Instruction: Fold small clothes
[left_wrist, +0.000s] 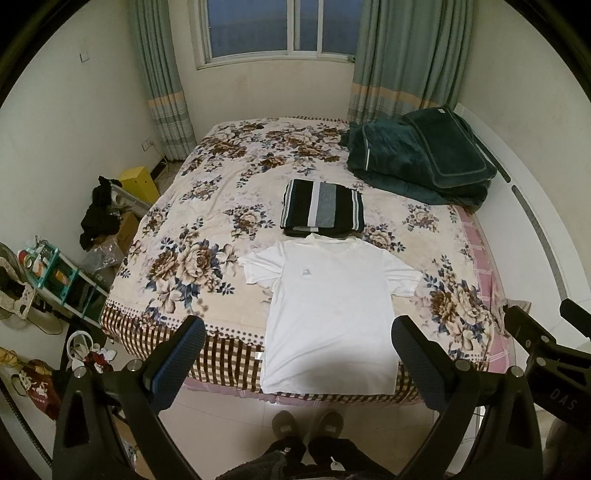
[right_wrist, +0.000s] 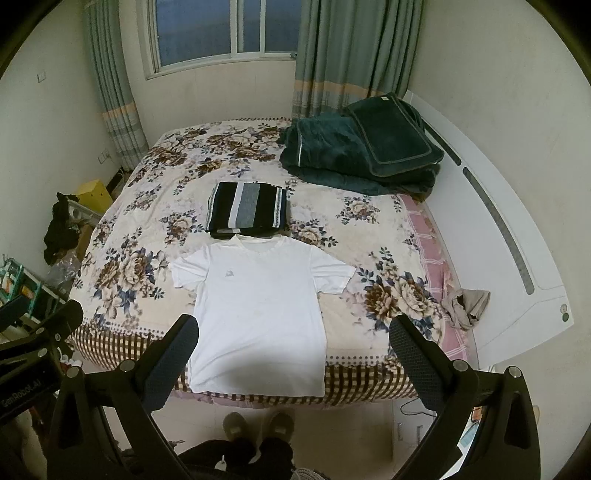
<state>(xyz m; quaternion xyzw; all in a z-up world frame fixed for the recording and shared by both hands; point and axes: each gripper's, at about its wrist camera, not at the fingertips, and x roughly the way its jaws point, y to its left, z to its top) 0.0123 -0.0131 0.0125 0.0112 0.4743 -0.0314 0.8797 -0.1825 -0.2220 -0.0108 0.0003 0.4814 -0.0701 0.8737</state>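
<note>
left gripper (left_wrist: 298, 343): held wide, empty, above the bed's near edge
right gripper (right_wrist: 293, 341): wide too, empty; its body reads "genrobot.ai"
slippers (right_wrist: 258, 424): on the tiled floor
white t-shirt (left_wrist: 328, 314): spread flat, front up, hem over the near edge; small grey chest logo, unreadable
striped folded pile (left_wrist: 322, 208): just beyond the collar
bed (left_wrist: 207, 206): floral blanket
dark green quilt (right_wrist: 362, 155): far right corner
window (left_wrist: 280, 26): green curtains

My bed (left_wrist: 207, 206) wears a floral blanket; on it lie a flat white T-shirt (left_wrist: 328, 314), a folded striped garment (left_wrist: 321, 208) touching its collar, and dark green bedding (left_wrist: 417, 158) beyond.
</note>
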